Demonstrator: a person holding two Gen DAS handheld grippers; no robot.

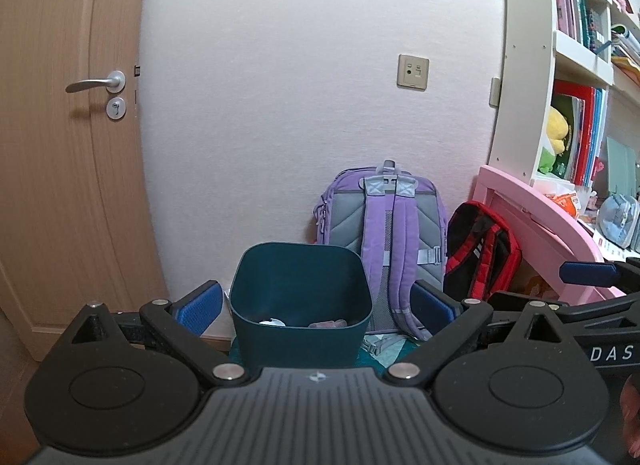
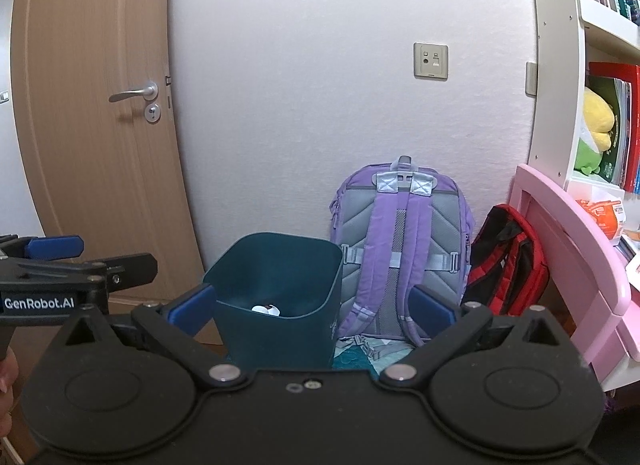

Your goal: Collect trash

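two empty grippers, a bin with some trash already inside

two things fill the far side of the room in both views: the wooden door (image 1: 68, 137) on the left and the pale wall (image 1: 304, 105) beside it. against the wall leans a purple backpack (image 1: 386, 241), with a red and black backpack (image 1: 482, 253) just beside it, next to the pink desk (image 1: 536, 225).

in front of the purple backpack stands the dark teal trash bin (image 1: 300, 305), upright and open at the top. at its bottom lie a white piece (image 1: 272, 322) and a dull pinkish crumpled piece (image 1: 328, 323), so i judge that a part of the collecting is done.

the left gripper (image 1: 316, 301) points at the bin with its blue pads wide apart, one on each side of the bin in the view, and nothing between them. the right gripper (image 2: 312, 305) is the same: spread wide and empty.

no loose trash shows on the floor in these views, but the grippers hide much of the floor. so i cannot tell if more trash is left; if there is, it lies outside of these views.
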